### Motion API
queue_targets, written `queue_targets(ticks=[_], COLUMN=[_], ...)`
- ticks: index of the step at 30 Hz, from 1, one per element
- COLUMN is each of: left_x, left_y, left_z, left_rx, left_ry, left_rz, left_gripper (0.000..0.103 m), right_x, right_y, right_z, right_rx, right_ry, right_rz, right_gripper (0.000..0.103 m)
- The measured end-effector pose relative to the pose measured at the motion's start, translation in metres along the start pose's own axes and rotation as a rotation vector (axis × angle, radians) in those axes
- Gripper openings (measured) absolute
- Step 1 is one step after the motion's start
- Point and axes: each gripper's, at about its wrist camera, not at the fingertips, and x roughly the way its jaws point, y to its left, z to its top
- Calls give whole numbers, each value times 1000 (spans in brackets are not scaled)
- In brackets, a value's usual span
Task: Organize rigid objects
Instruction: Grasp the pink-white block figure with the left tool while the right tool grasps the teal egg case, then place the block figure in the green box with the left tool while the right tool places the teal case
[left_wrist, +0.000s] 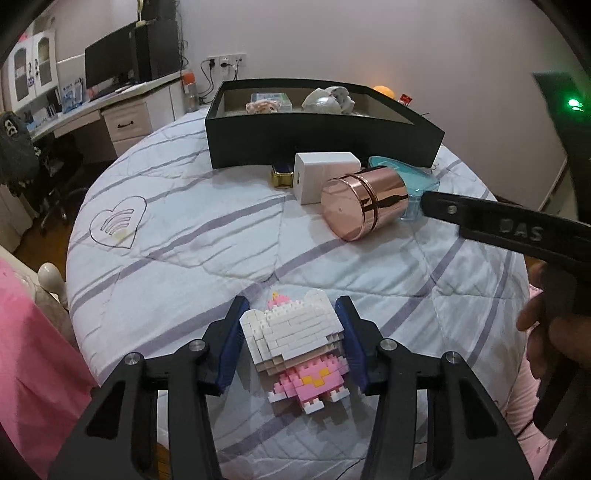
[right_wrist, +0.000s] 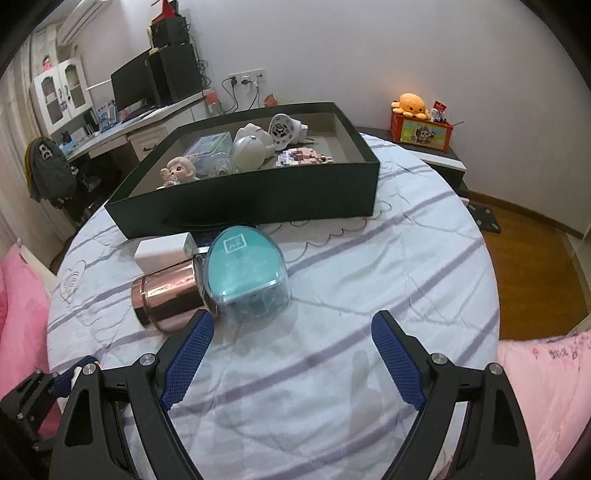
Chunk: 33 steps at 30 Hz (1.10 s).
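Note:
A white and pink brick-built figure (left_wrist: 295, 347) lies on the striped quilt between the blue pads of my left gripper (left_wrist: 293, 310); the pads stand close on both sides of it, jaws not closed on it. My right gripper (right_wrist: 291, 325) is open and empty, just short of a teal clear-walled box (right_wrist: 245, 273). A rose-gold metal tin (right_wrist: 168, 295) lies on its side left of the teal box, also in the left wrist view (left_wrist: 364, 203). A white box (right_wrist: 164, 251) lies behind it. A dark open box (right_wrist: 258, 199) holds several toys.
A small gold tin (left_wrist: 282, 177) sits against the dark box's front wall (left_wrist: 321, 142). The right gripper's arm (left_wrist: 517, 229) crosses the left wrist view. A desk with a monitor (right_wrist: 135, 88) stands at the back left. A pink pillow (right_wrist: 22, 302) lies left.

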Motion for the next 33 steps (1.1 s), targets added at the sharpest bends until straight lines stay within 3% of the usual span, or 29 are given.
queue_targets(ticks=[16,18,20,33], left_x=[2,2,2,-8], left_y=[22,23,24,31], left_z=[22,24,26,48], left_rx=[-36,-38,-40,-38], left_ry=[-30,-32,-35,-79], left_rz=[25,26,28,18], left_gripper=[49,49,49,49], right_x=[51,54,52,19], right_y=[16,16,16,15], right_z=[23,22,23,25], right_rx=[-149,-150,-146,-100], right_ry=[51,51,41,7], right_rz=[36,42,65,104], right_gripper=[88,82,55,55])
